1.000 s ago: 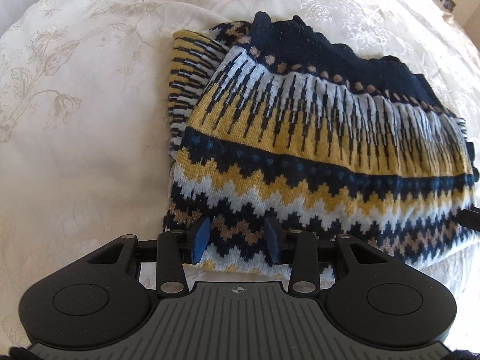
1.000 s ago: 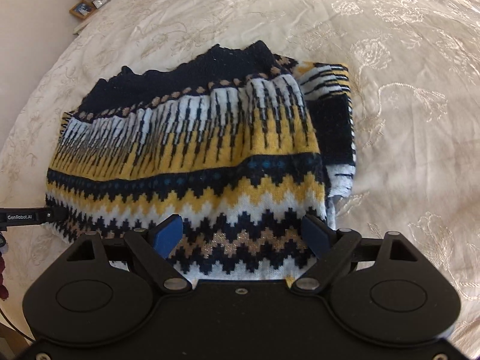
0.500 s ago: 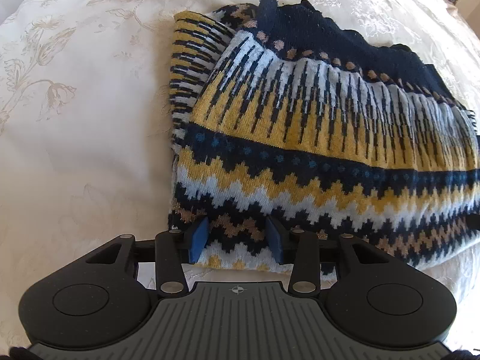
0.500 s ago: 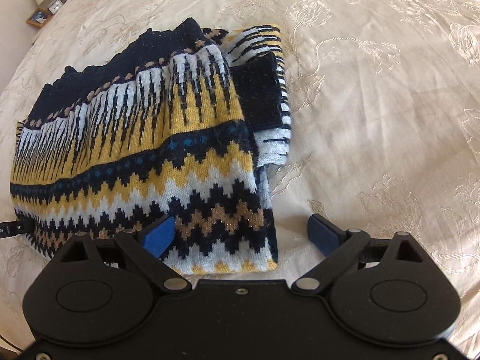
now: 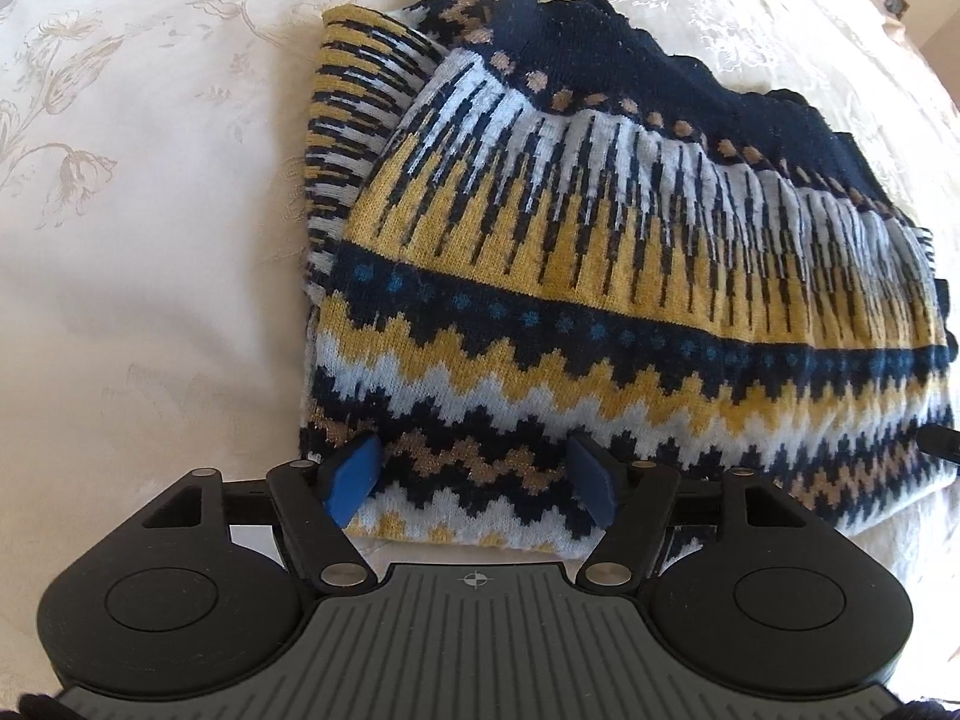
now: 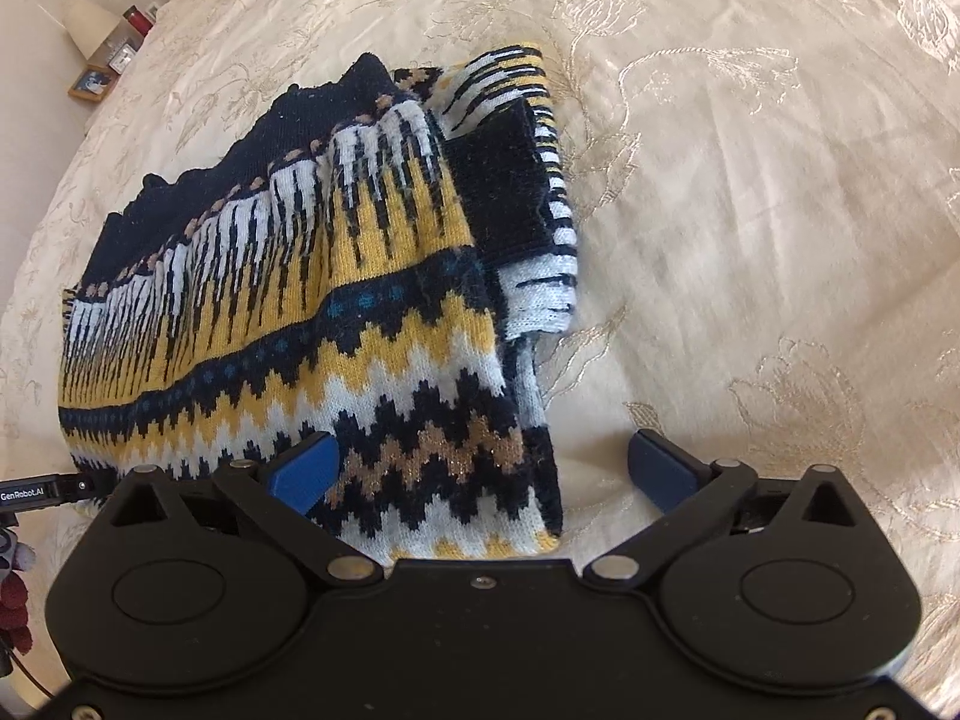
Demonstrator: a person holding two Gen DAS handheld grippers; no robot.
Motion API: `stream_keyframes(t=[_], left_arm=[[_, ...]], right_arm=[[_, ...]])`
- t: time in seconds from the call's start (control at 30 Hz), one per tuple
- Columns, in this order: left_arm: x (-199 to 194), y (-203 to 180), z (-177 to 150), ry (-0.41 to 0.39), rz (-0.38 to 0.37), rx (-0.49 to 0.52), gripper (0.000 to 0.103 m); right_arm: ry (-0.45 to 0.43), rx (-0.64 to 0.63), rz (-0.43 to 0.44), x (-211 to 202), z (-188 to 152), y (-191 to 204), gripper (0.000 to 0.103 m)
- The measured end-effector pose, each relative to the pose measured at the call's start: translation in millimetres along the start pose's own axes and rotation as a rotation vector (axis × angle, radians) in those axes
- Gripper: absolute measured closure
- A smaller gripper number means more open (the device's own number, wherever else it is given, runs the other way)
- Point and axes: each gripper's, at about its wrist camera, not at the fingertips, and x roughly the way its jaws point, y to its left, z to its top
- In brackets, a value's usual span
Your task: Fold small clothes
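Observation:
A folded knit sweater (image 5: pixel 600 276) in navy, yellow and white zigzag bands lies on a cream embroidered bedspread (image 5: pixel 150 240). My left gripper (image 5: pixel 474 477) is at the sweater's near hem by its left corner. It is open, and its blue pads (image 5: pixel 354 474) rest on the knit. In the right wrist view the same sweater (image 6: pixel 312 312) fills the left half. My right gripper (image 6: pixel 483 471) is open wide over the near right corner, with one pad (image 6: pixel 306 471) on the knit and the other over bare bedspread (image 6: pixel 750 210). A folded-in sleeve (image 6: pixel 516 192) shows along the sweater's right edge.
The bedspread spreads out on all sides of the sweater. A bedside shelf with a lamp (image 6: pixel 90 24) and a small picture frame (image 6: pixel 90 84) sits far off at the upper left. The left gripper's side (image 6: pixel 36 489) shows at the right wrist view's left edge.
My left gripper's fingers have spread apart at the hem. My right gripper has swung right, so the sweater's right edge now lies between its open fingers.

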Motion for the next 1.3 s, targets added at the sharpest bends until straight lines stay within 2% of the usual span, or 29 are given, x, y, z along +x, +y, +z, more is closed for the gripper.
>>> stream_keyframes(t=[0.07, 0.17, 0.3, 0.43, 0.57, 0.7, 0.83, 0.93, 1.17, 1.3], left_arm=[[-6.9, -2.9, -2.6, -0.014, 0.015, -0.019, 0.038], [-22.7, -11.4, -9.6, -0.06, 0.043, -0.027, 0.047], [-45.4, -42.0, -18.6, -0.134, 0.049, 0.017, 0.047], [-49.7, -71.3, -4.8, -0.169, 0.023, 0.034, 0.047], [-39.3, -93.3, 19.7, -0.173, -0.004, 0.024, 0.047], [-19.6, -113.9, 39.4, -0.158, 0.028, 0.057, 0.047], [4.4, -121.1, 50.1, -0.109, 0.07, 0.034, 0.047], [20.6, -121.5, 50.8, -0.081, 0.093, 0.017, 0.046], [32.5, -121.6, 41.2, -0.072, 0.108, 0.01, 0.045], [36.2, -120.9, 42.1, -0.065, 0.112, 0.009, 0.044]], right_arm=[[0.002, 0.009, 0.027, -1.5, 1.1, -4.7, 0.0], [0.008, 0.013, 0.069, -0.3, 3.8, -14.5, 0.0], [0.012, 0.017, 0.116, 0.3, 6.6, -21.5, 0.0], [0.017, 0.007, 0.147, -0.8, 6.2, -27.5, 0.0], [0.025, 0.002, 0.175, -2.0, 8.1, -32.6, 0.0], [0.034, 0.024, 0.225, -2.2, 10.5, -42.8, 0.0], [0.05, 0.044, 0.285, -1.2, 14.5, -54.2, 0.0], [0.069, 0.062, 0.325, 0.1, 18.1, -62.0, 0.0], [0.121, 0.161, 0.455, 12.4, 42.8, -77.0, 0.0], [0.1, 0.111, 0.521, 21.0, 60.6, -69.1, 0.0]])
